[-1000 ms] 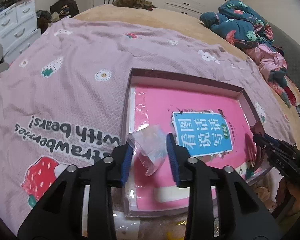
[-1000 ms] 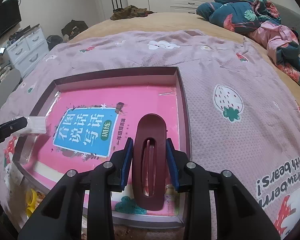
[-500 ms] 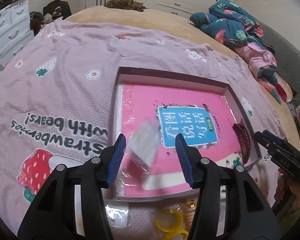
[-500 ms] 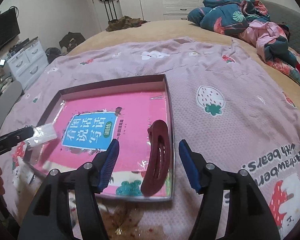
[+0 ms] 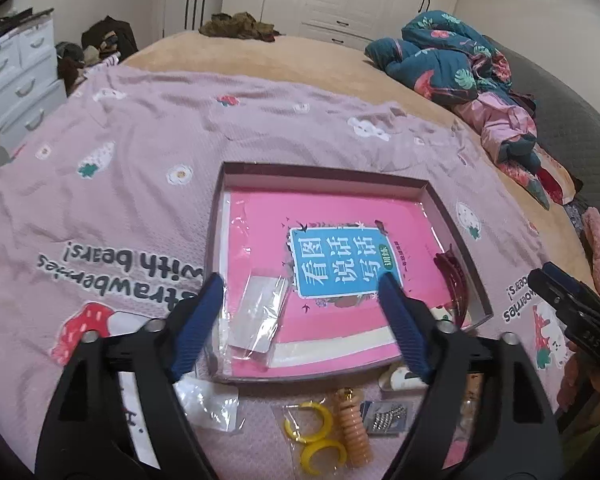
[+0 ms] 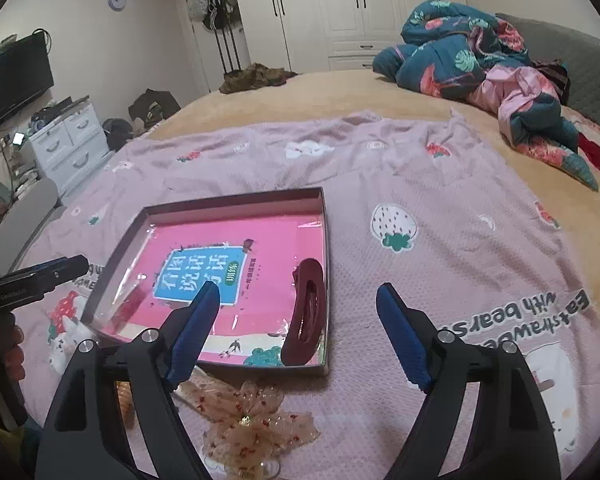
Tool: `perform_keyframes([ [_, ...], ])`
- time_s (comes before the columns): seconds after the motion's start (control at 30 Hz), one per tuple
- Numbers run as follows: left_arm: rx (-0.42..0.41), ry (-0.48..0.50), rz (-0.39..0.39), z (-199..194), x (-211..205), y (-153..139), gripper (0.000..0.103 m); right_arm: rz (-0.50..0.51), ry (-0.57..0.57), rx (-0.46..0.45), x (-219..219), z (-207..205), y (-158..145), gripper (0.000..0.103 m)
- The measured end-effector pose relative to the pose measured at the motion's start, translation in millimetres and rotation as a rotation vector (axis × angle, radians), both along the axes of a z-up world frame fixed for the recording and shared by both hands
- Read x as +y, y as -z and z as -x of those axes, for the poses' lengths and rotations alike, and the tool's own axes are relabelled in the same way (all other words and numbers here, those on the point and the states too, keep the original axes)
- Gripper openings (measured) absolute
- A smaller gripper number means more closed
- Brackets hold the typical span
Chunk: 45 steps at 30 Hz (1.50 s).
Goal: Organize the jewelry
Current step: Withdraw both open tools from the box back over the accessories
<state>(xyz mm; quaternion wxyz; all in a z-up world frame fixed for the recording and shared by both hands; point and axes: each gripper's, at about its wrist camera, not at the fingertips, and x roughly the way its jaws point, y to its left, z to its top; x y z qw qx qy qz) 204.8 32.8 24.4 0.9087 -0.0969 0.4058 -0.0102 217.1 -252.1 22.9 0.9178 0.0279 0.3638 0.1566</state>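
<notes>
While both grippers hung over the bed, the shallow box (image 5: 452,216) on the lilac strawberry blanket (image 5: 120,184) served as the centre of everything. At the box's left side the left gripper (image 5: 300,320) stood with its jaws spread wide, gripping nothing. Just inside the box's near-left corner lay a clear plastic packet (image 5: 258,316), flat on the pink book (image 5: 340,220) that filled the box floor. In front of the box's near wall, outside it, sat the waiting pieces: a small clear bag (image 5: 208,400), a pair of yellow hoop earrings (image 5: 314,436), a peach beaded piece (image 5: 354,428) and a packet of tiny silver beads (image 5: 386,420). A gauzy bow with red dots (image 6: 252,416) lay there too, close to the box's near wall. Inside the box, against its right wall, rested the dark red hair claw (image 6: 306,312), lying lengthwise on the book. Near the box's right corner the right gripper (image 6: 298,332) hovered, jaws likewise wide apart and empty.
</notes>
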Motion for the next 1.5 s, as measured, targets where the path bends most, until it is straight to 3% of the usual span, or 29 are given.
perform_keyframes([
  [0.07, -0.007, -0.004, 0.002, 5, 0, -5, 0.079, -0.003, 0.0, -0.016, -2, 6, -6, 0.085],
  [0.13, -0.016, -0.014, 0.0, 12, -1, -11, 0.09, -0.006, -0.004, -0.029, -3, 12, -13, 0.086],
  [0.23, -0.03, -0.014, 0.002, 21, -2, -18, 0.093, -0.013, -0.01, -0.048, -4, 22, -22, 0.086],
  [0.77, -0.08, -0.011, -0.007, 75, -15, -35, 0.094, -0.002, -0.085, -0.091, 7, 67, -42, 0.089],
  [1.13, -0.054, -0.006, -0.009, 96, -24, -16, 0.094, 0.041, -0.146, -0.065, 22, 94, -22, 0.089],
  [1.5, -0.026, 0.046, 0.007, 112, -38, 9, 0.094, 0.074, -0.13, -0.024, 20, 111, 5, 0.089],
])
